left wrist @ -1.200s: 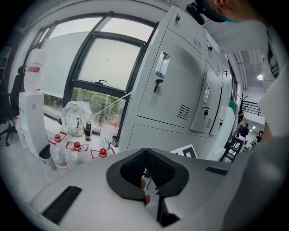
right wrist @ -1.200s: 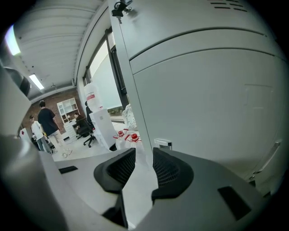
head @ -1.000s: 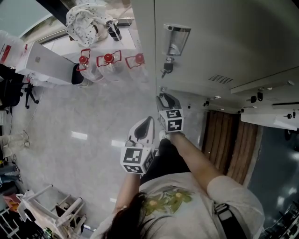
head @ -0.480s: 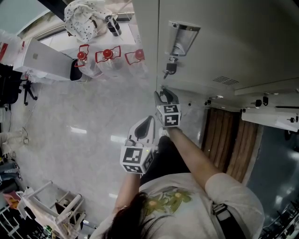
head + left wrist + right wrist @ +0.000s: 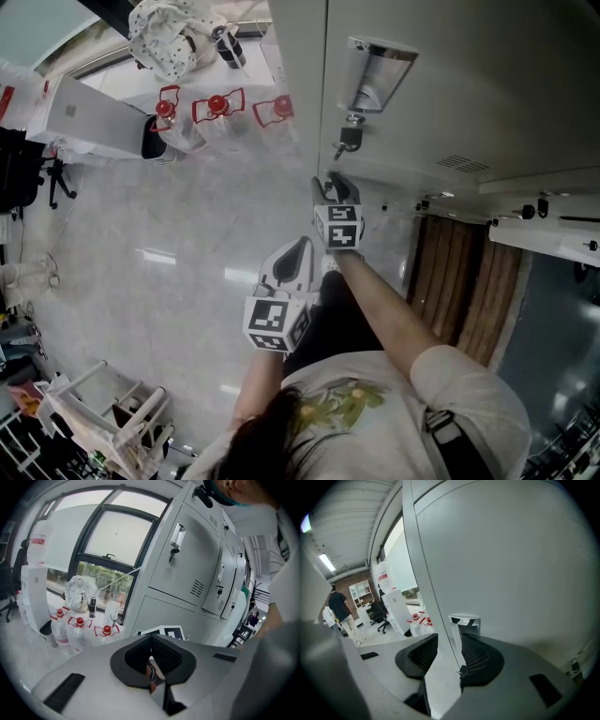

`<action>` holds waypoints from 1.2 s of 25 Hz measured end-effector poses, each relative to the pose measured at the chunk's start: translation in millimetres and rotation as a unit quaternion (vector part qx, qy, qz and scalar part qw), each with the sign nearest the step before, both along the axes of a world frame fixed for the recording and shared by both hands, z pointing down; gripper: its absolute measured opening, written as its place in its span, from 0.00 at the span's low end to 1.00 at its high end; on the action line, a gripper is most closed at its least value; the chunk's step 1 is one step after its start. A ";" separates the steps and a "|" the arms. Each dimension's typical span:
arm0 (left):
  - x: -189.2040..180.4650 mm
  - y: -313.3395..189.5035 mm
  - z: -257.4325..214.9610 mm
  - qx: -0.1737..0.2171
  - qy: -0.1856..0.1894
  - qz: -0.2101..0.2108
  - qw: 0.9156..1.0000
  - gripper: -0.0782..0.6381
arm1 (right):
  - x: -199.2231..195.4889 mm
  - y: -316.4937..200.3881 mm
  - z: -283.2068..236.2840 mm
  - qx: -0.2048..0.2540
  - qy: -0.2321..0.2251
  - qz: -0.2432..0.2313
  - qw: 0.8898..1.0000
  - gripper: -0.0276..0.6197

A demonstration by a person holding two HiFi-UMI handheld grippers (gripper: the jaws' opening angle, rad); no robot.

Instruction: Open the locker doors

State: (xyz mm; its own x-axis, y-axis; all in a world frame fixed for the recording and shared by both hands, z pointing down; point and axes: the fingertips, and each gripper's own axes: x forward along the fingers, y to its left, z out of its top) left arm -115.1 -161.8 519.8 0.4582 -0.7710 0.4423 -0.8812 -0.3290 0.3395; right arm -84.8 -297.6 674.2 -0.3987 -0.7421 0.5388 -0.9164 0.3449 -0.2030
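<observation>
- The locker door (image 5: 450, 84) fills the upper right of the head view. It is pale grey and closed, with a vent slot low on its face.
- A chrome handle (image 5: 378, 73) sits near the door's left edge, and a key (image 5: 348, 139) hangs in the lock just below it.
- The right hand-held gripper (image 5: 330, 180) is held up at that edge, just under the key, with its marker cube facing the camera.
- In the right gripper view the right hand-held gripper (image 5: 449, 641) has its jaws wide apart, and they have just been opening. The door's edge seam runs up between them, and the handle (image 5: 465, 622) stands just beyond the right pad. No pad clearly presses on the locker door (image 5: 511, 573).
- The left hand-held gripper (image 5: 298, 246) hangs lower, centre frame, over the pale floor (image 5: 169, 244) and apart from the lockers.
- In the left gripper view the left hand-held gripper (image 5: 151, 639) has its jaws closed together at the tips, with nothing held.
- That view shows the locker door (image 5: 192, 569) at upper right, with its handle (image 5: 176, 534) and key (image 5: 171, 552).
- Water bottles (image 5: 217, 117) with red caps stand on the floor at upper left. A spotted bag (image 5: 173, 37) lies beyond them, by the window.
</observation>
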 end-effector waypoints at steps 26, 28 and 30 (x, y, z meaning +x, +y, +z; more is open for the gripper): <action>-5.7 27.2 10.1 -0.013 -0.002 0.009 1.000 0.15 | 1.0 35.9 4.3 -0.007 0.009 0.046 0.999 0.27; -5.9 30.8 10.1 -0.014 -0.002 0.011 1.000 0.15 | 2.0 41.3 4.2 -0.012 0.010 0.051 0.999 0.27; -6.4 34.5 9.7 -0.016 -0.003 0.014 1.000 0.15 | 2.6 45.8 3.0 -0.014 0.011 0.057 0.998 0.27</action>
